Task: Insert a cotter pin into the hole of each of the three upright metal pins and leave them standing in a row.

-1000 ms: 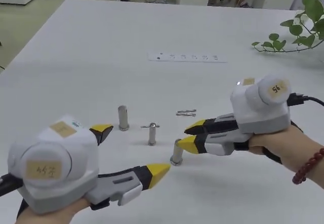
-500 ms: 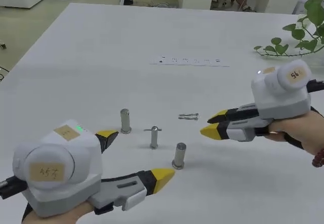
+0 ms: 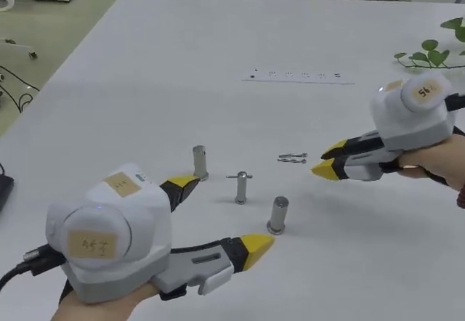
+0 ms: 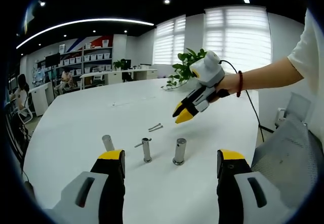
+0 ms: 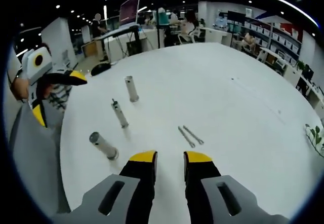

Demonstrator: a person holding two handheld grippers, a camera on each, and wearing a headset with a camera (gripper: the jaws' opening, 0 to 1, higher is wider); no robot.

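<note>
L gripper (image 3: 219, 213) nearest, above bench (image 3: 145, 81); jaws wide apart, empty. Ahead of it, three pins upright in a slanted row. Near pin (image 3: 277, 214) bare. Mid pin (image 3: 241, 188) has a cotter (image 3: 241, 176) through its top hole. Far pin (image 3: 200, 163) bare. Two loose cotters (image 3: 293, 158) lie side by side, R of the row. R gripper (image 3: 327, 160) just beside them, tips toward them; jaws slightly apart, empty. Plant (image 3: 434, 49) at far R edge.
</note>
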